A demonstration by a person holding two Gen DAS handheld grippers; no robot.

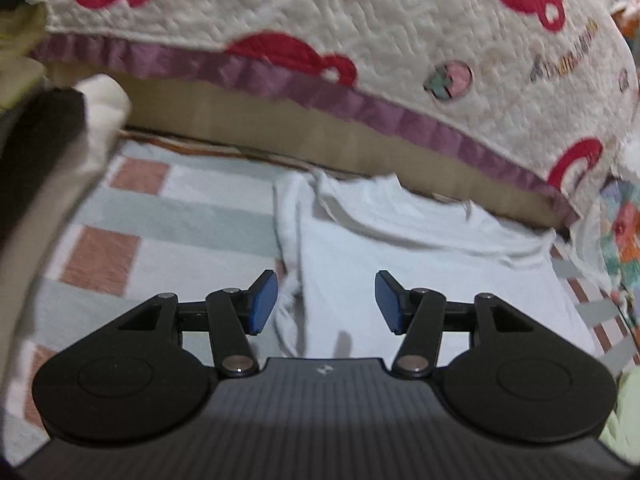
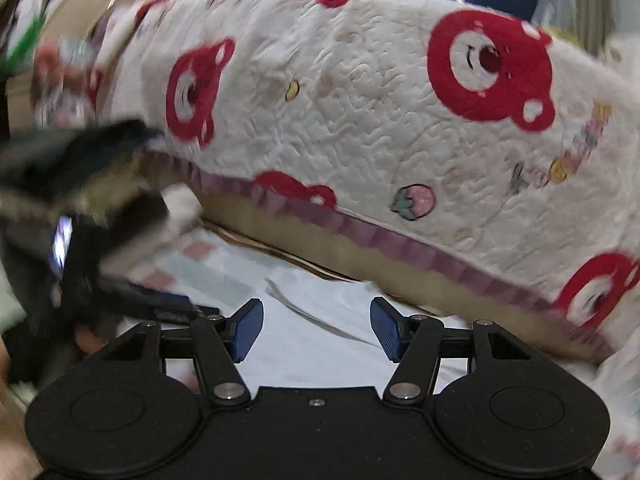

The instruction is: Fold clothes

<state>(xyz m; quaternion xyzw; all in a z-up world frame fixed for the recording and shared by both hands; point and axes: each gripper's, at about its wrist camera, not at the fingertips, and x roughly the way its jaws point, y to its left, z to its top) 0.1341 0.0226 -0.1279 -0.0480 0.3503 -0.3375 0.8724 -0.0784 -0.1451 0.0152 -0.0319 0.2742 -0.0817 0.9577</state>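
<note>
Lying flat on the checked sheet [image 1: 120,216], the white garment [image 1: 420,264] sat just below the edge of a quilted cover [image 1: 360,20] printed with red bear heads. One side of the garment was turned inward, giving a long vertical fold line along its left edge in the left wrist view. Collar end pointed toward the quilt's purple trim [image 1: 304,88].

Left gripper [image 1: 326,302] hovered over the garment's near left part. Both blue pads [image 1: 264,304] stood apart with only cloth visible beneath the gap; nothing was pinched. Whether the tips touched the fabric could not be told.

Right gripper [image 2: 316,328] also stood with its jaws spread, empty, over the white garment [image 2: 304,344]. Its view was smeared with motion blur, worst at the left edge, where a dark blurred device [image 2: 80,216] with a small lit patch showed; likely the other handheld unit, but detail was too soft to confirm.

Containers: a tan band [image 1: 280,128] ran under the quilt's trim, possibly a box wall or a bed base. Could not tell which, and no contents were visible.

Other cloth: a floral patterned piece [image 1: 624,236] at far right of the left wrist view, a pale green piece [image 1: 624,412] at lower right, both well clear of the pads.
</note>
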